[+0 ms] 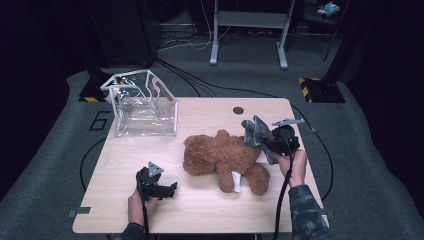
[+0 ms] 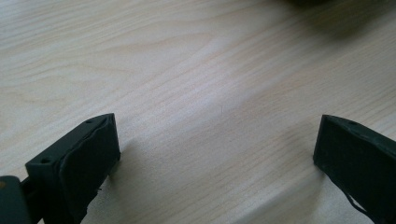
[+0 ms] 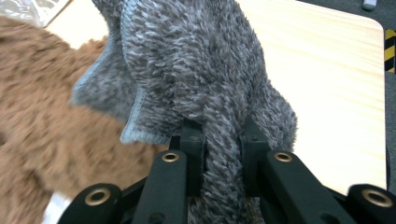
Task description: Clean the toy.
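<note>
My right gripper is pinched tight on the grey cloth, held above the table beside the bear, probably to carry it off. Left gripper rests low, jaws wide, empty, likely waiting its turn.

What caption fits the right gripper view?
Right gripper shut on a grey fuzzy cloth, beside a brown teddy bear.

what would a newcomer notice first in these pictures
Probably the brown teddy bear lying mid-table, then the fuzzy grey cloth pinched in the right tongs just beside it. A clear plastic bag stands at the far left corner, while the left tongs rest open on bare wood.
</note>
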